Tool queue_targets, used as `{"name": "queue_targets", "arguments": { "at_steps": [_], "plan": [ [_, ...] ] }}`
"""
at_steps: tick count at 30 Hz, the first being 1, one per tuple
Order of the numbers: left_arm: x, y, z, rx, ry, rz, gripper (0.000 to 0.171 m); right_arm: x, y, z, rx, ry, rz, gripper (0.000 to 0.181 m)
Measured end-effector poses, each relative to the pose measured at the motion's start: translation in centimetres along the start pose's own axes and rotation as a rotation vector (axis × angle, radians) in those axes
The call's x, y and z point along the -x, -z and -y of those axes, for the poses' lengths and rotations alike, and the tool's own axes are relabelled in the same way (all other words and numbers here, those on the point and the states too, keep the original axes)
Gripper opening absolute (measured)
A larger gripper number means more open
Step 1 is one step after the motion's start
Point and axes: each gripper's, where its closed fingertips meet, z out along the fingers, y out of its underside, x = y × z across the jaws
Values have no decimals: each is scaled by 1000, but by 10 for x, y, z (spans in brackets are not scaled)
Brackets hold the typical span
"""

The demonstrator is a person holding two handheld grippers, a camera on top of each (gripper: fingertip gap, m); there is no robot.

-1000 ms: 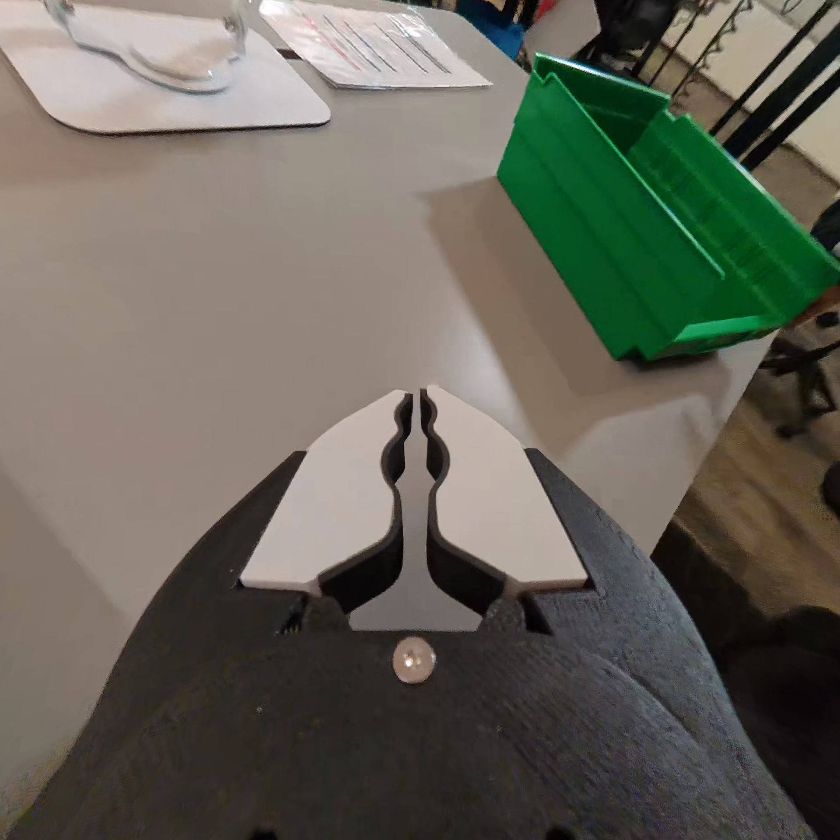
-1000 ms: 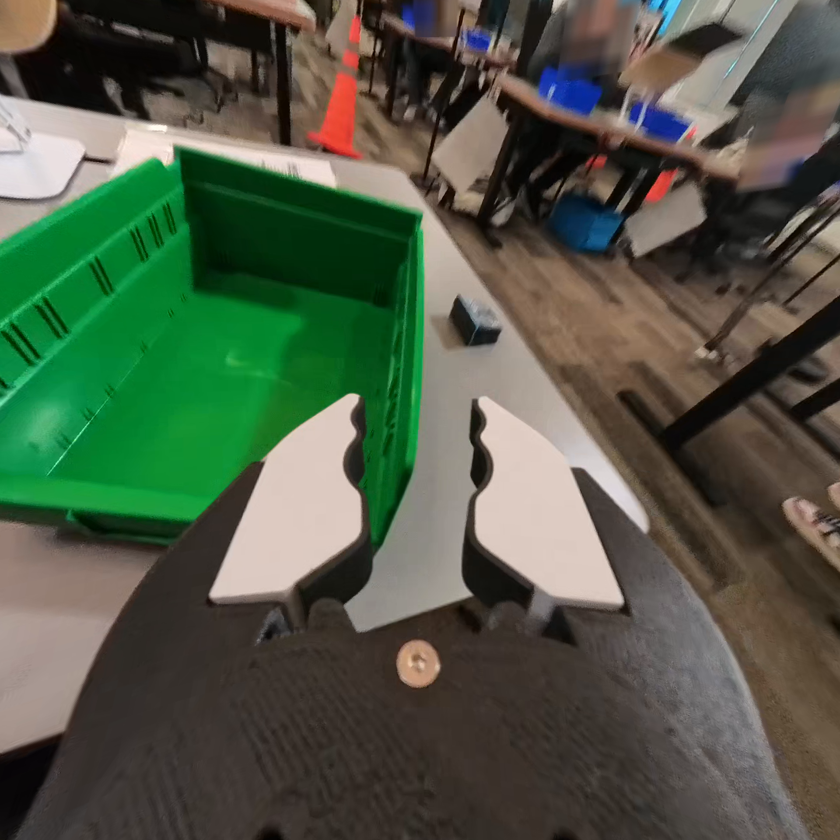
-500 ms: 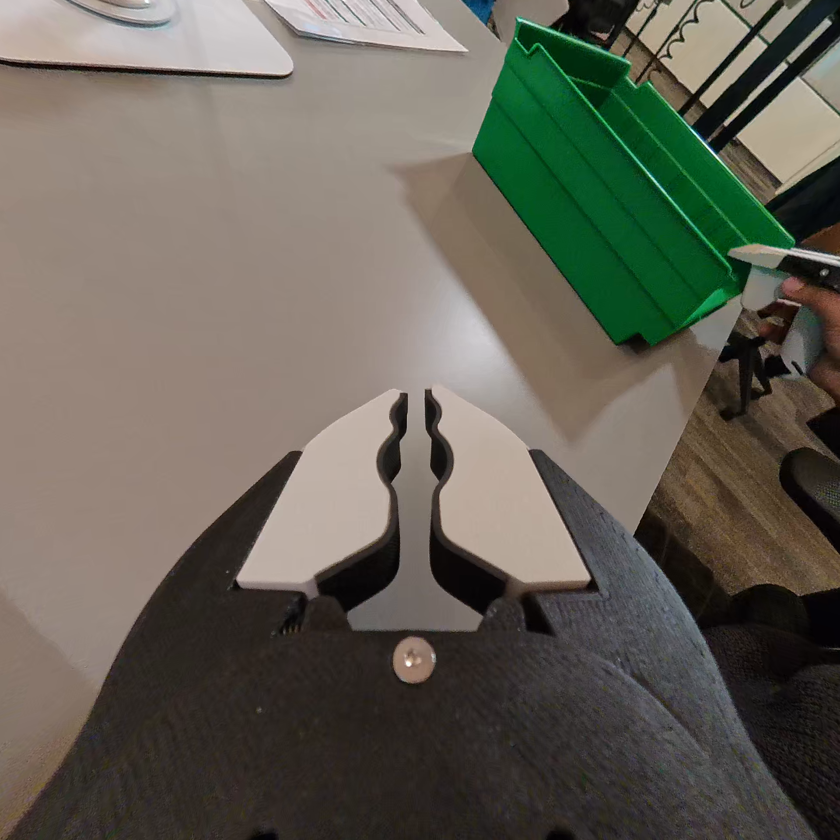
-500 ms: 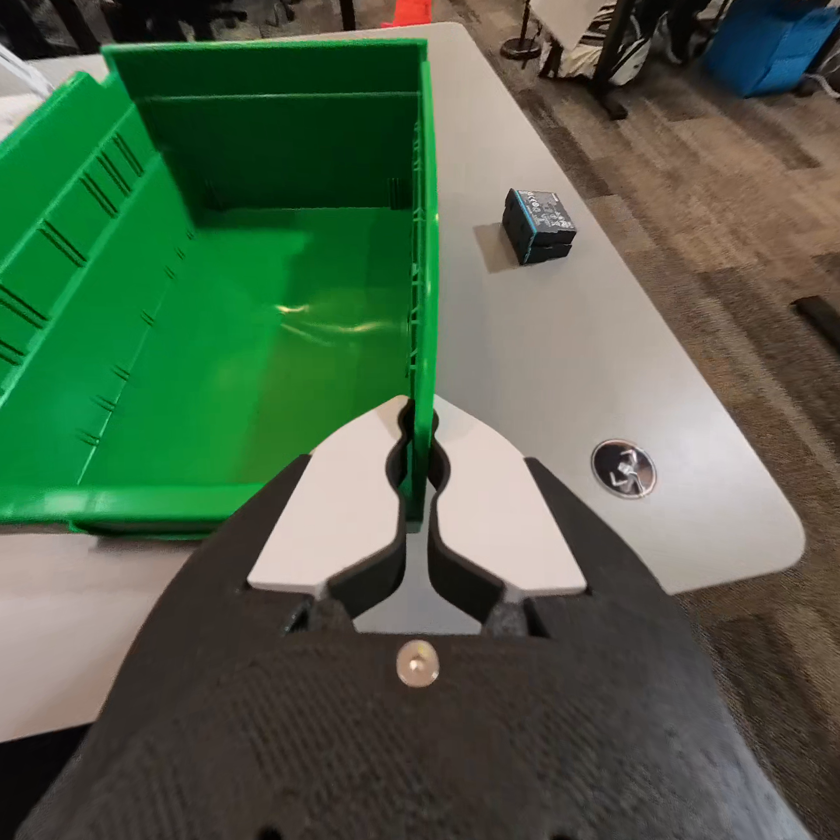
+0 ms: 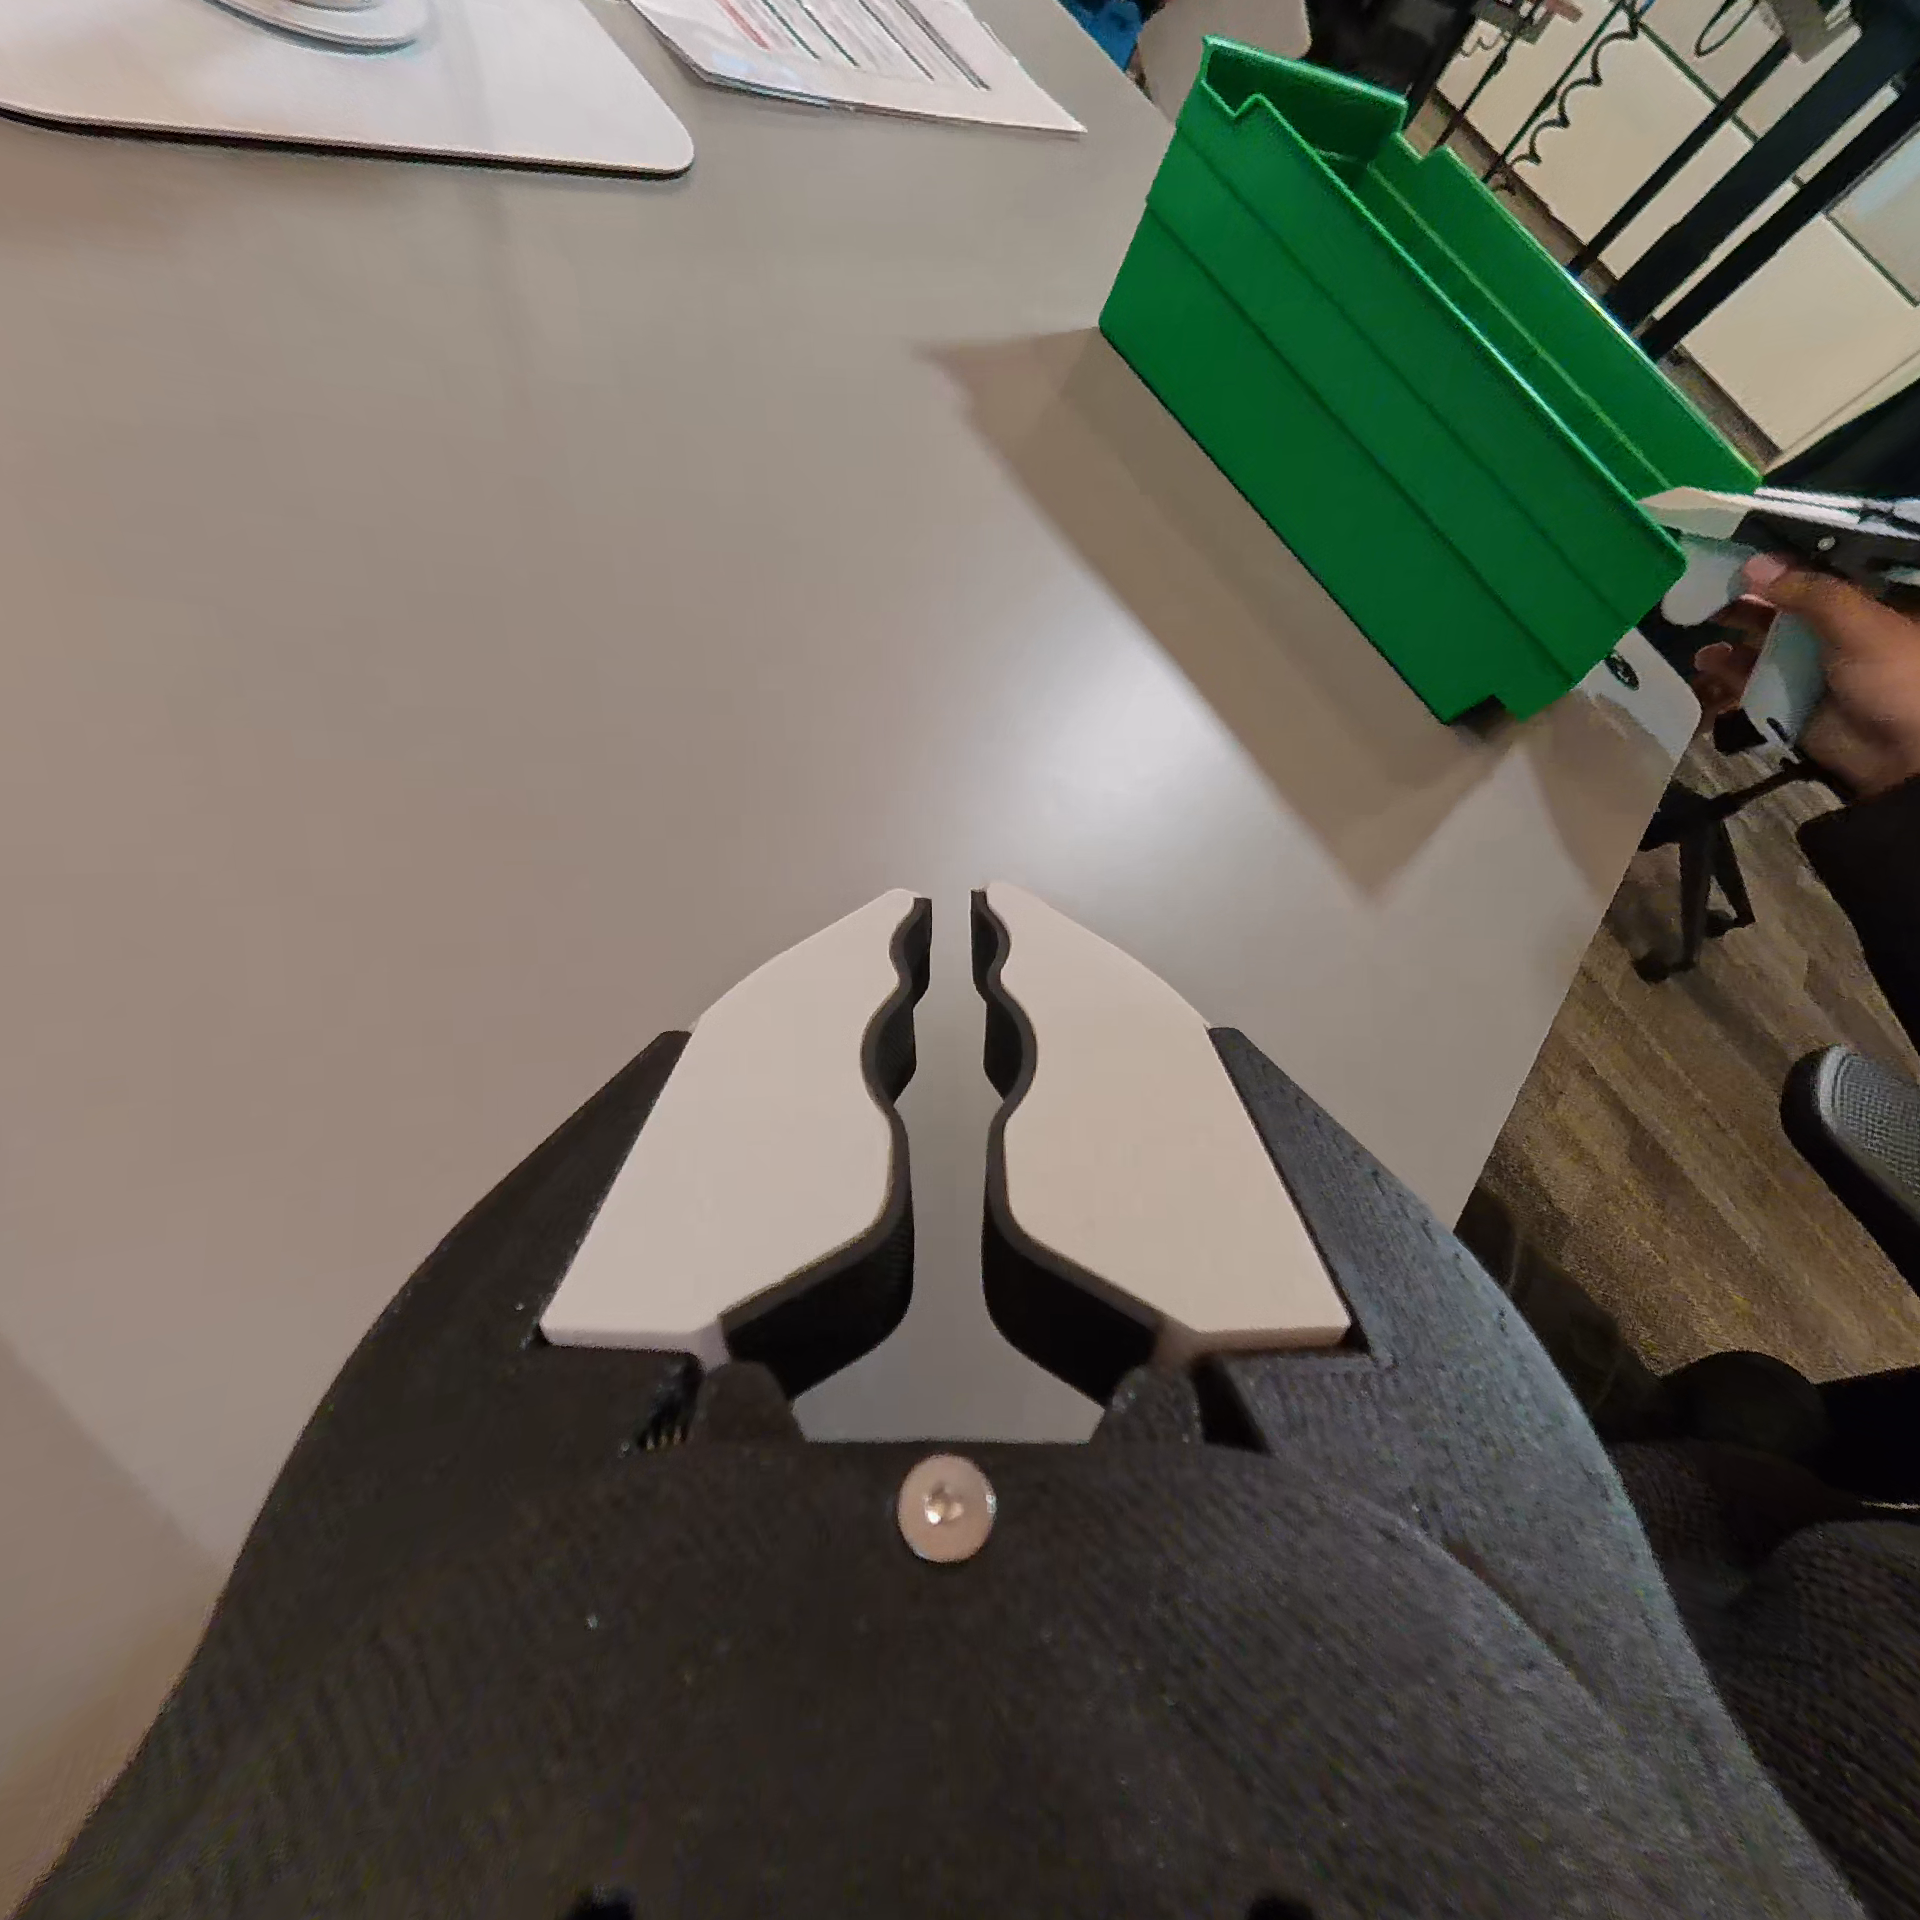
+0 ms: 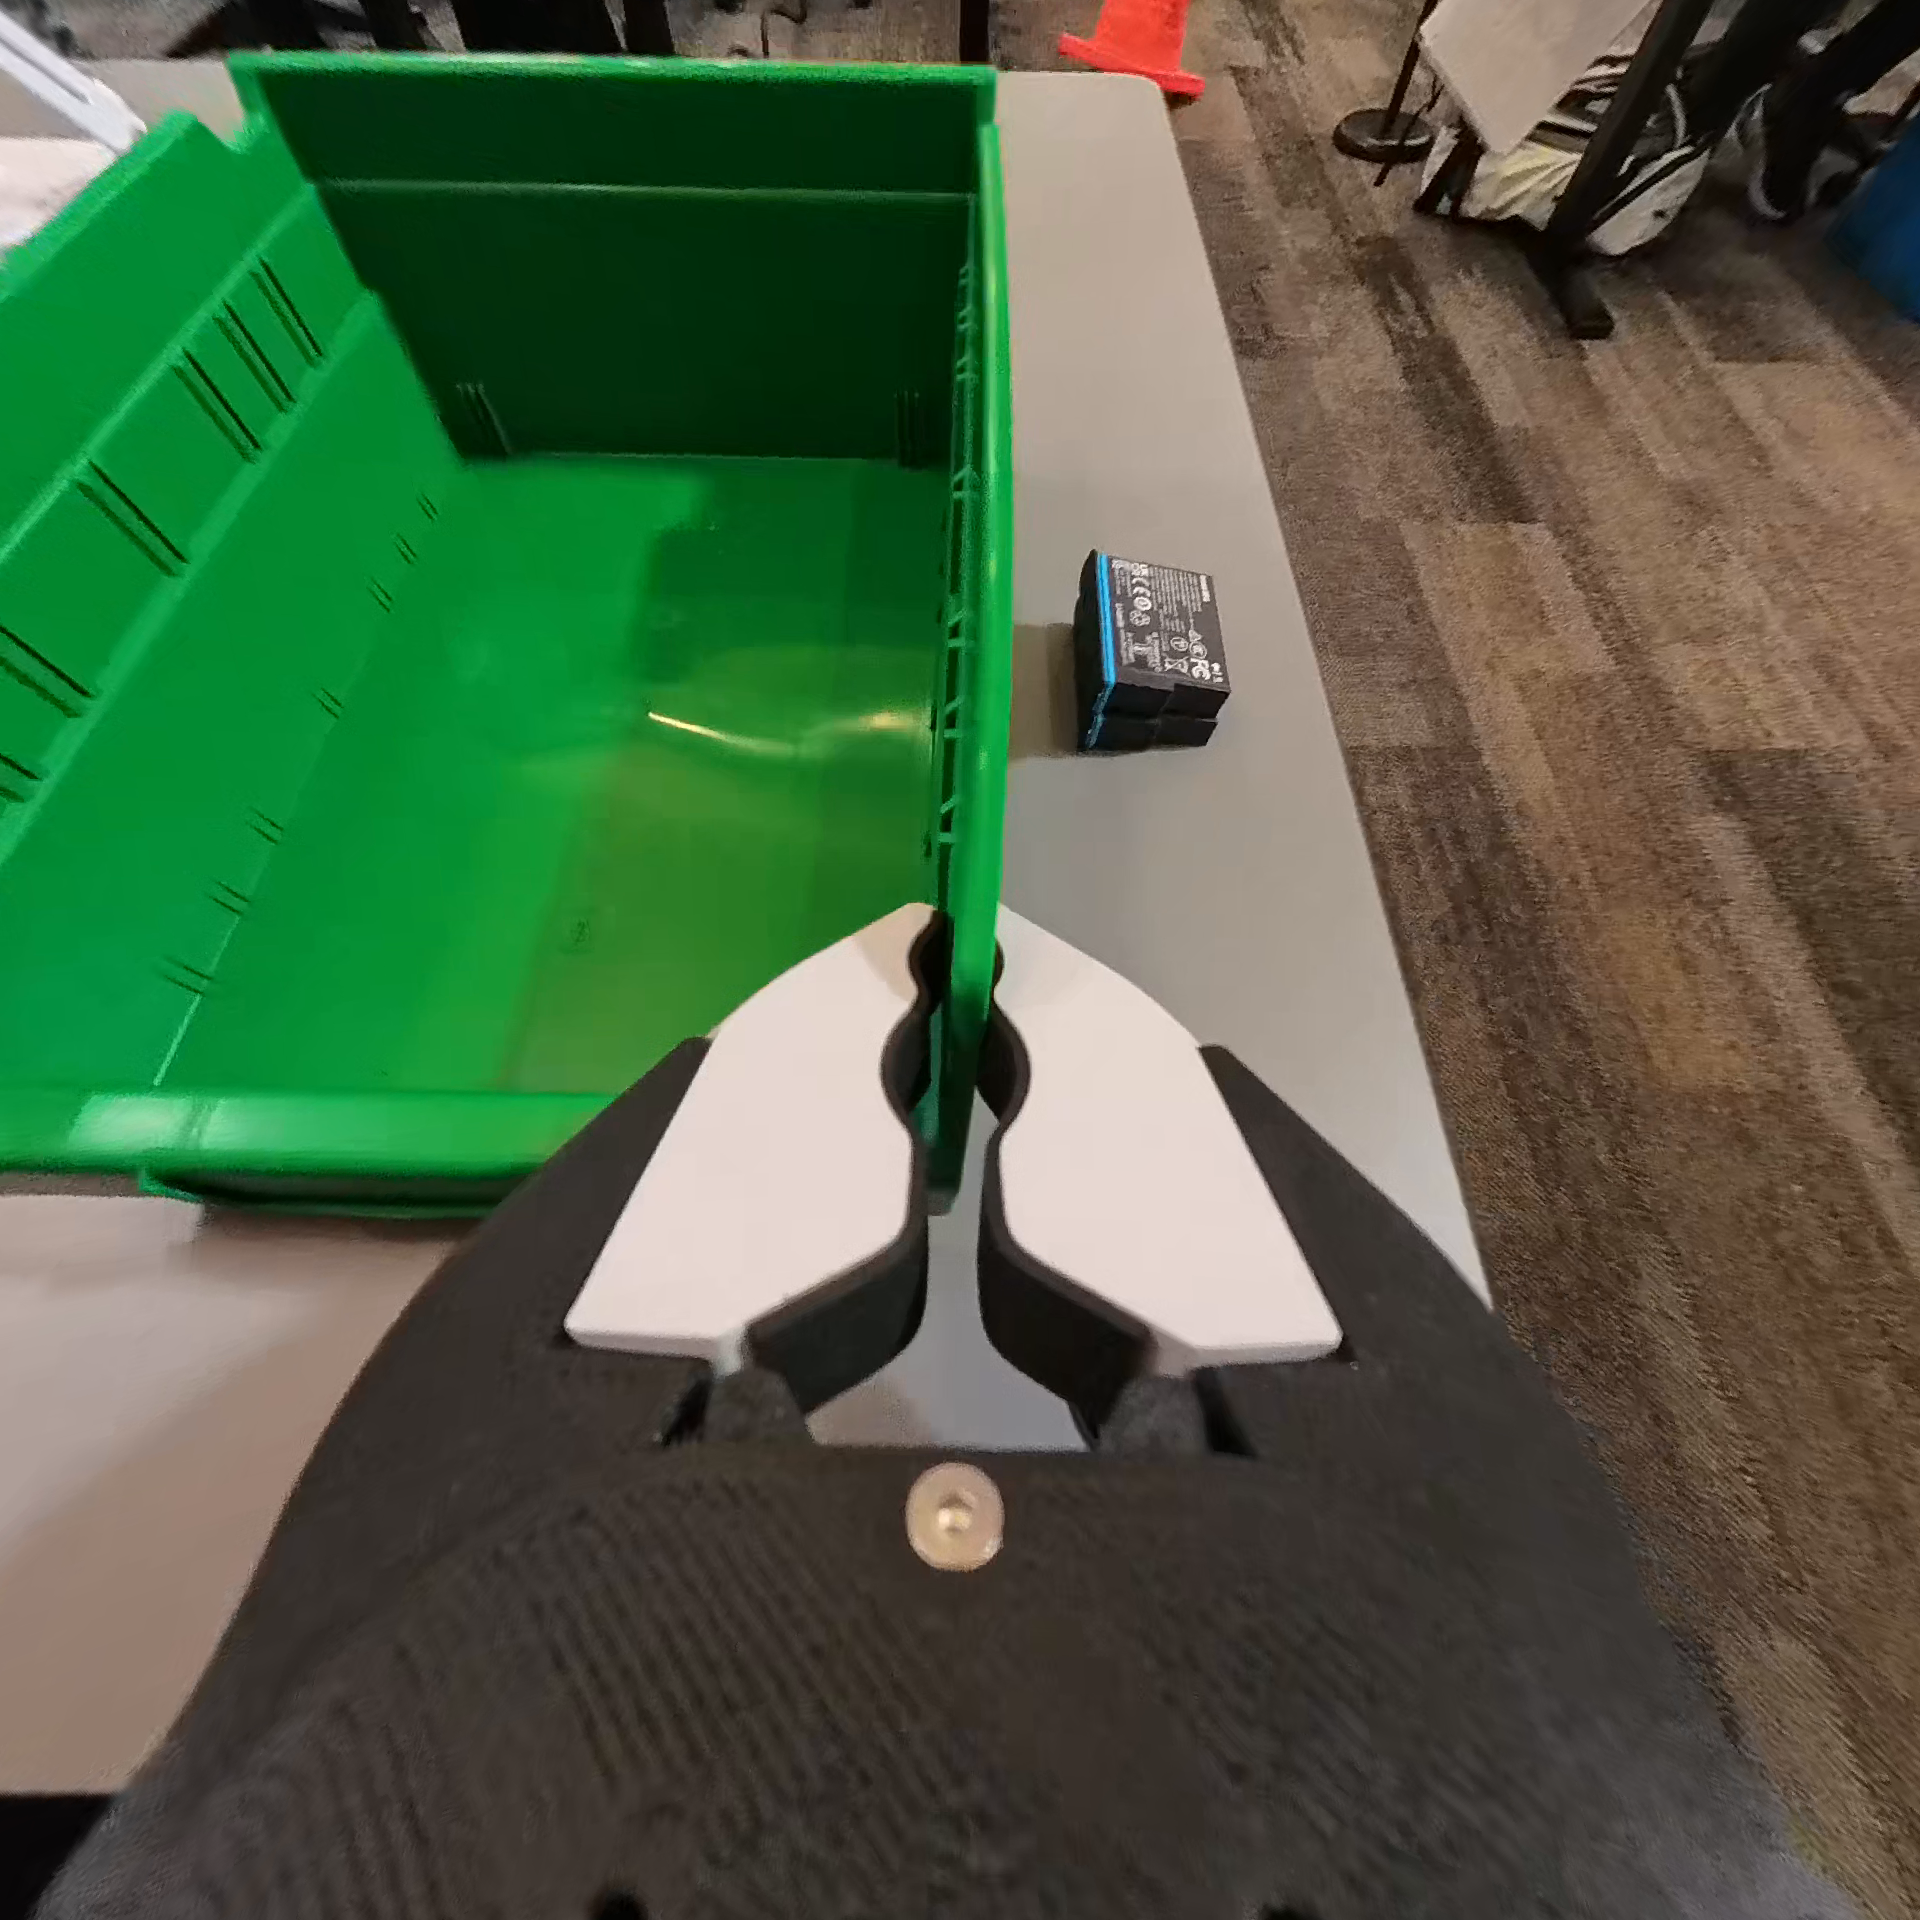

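Observation:
A green plastic bin stands open and empty on the grey table near its right edge. My right gripper is shut on the bin's right side wall, near the front corner. In the left wrist view the bin sits at the far right, with the right gripper and the hand that holds it at its near end. My left gripper is shut and empty, low over bare table, well apart from the bin.
A small black battery block with blue edges lies on the table right of the bin. A white mat and a printed sheet lie at the far end. The table edge and wood floor are to the right.
My right gripper moved in and closed on the bin's right wall. The left gripper stayed shut and shifted slightly over the table.

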Motion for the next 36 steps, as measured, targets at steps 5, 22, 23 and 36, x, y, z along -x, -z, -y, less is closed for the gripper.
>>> {"name": "queue_targets", "arguments": {
  "at_steps": [5, 22, 23, 36],
  "plan": [
    [0, -3, -3, 13, -10, 9, 9, -3, -3, 2, 2, 18, 0, 4],
    [-6, -1, -1, 16, -53, 9, 12, 172, 77, 136, -348, -1, 327, 41],
    [-6, -1, -1, 16, -56, 13, 13, 200, 75, 137, -348, 1, 383, 42],
    [21, 14, 14, -92, -110, 190, 41, 439, 51, 53, -191, -21, 840, 44]
  ]
}}
